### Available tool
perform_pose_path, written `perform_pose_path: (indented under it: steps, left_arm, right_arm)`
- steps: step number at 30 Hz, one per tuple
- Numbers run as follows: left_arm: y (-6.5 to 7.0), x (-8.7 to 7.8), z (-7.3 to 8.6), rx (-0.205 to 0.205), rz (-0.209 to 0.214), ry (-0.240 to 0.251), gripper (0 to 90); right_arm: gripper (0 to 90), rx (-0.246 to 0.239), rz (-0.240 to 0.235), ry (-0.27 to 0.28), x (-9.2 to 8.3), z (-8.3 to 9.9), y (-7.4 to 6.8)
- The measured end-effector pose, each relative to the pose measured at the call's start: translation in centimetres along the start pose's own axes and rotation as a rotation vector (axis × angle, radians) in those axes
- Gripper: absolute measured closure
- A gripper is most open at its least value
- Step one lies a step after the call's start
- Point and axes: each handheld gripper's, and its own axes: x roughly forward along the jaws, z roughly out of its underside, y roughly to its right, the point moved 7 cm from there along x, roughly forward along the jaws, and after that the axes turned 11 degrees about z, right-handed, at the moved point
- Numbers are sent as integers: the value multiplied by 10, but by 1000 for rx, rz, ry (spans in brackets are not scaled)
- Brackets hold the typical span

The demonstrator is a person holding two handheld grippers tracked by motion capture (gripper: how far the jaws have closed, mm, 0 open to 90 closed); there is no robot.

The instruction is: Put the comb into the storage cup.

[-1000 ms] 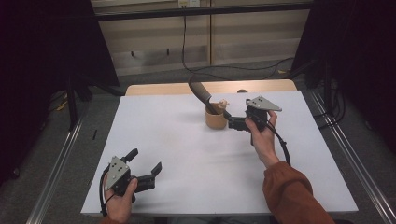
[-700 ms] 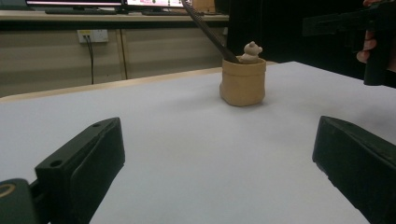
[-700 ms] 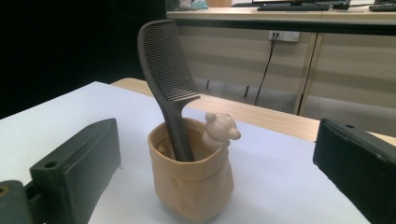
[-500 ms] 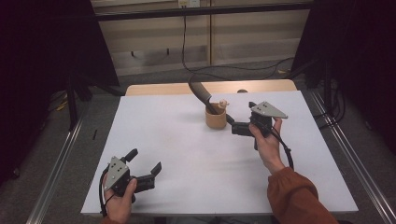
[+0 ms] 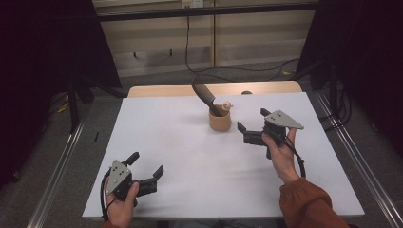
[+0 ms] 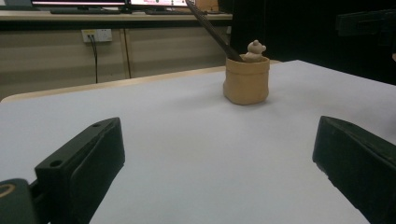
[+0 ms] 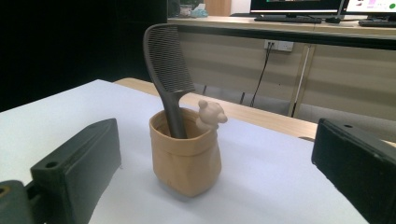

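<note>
The high view looks forward and down over the white table (image 5: 190, 156) from the person's side. The left gripper view sits low near the table's near-left corner, facing the tan pot (image 6: 246, 80) from well away. The right gripper view faces the same pot (image 7: 186, 156) from close by. All three share the pot and its dark comb (image 7: 169, 74).

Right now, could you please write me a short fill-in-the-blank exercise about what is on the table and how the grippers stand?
1. The dark comb stands in the tan ___.
2. A small ___ figure sits on the holder's rim.
3. The right gripper's jaws are ___.
4. The left gripper holds ___.

Missing words: holder; bear; open; nothing
</note>
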Motion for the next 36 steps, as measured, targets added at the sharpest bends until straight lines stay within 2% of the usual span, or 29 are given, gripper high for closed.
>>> perform_pose_path:
  steps: [8,15,21,29,36]
  left_arm:
    - [0,-1,0,12,-1,-3,24]
    - [1,-1,0,6,-3,2,22]
    - [1,-2,0,4,-5,7,23]
    - [0,-3,0,8,-6,5,23]
    - [1,-3,-1,5,-10,17,23]
  right_arm:
    - [6,0,13,2,-14,6,6]
    - [7,-2,27,19,-27,8,12]
    - [8,-11,42,12,-39,19,17]
    - [5,9,28,31,-54,18,17]
    - [5,10,53,31,-67,24,25]
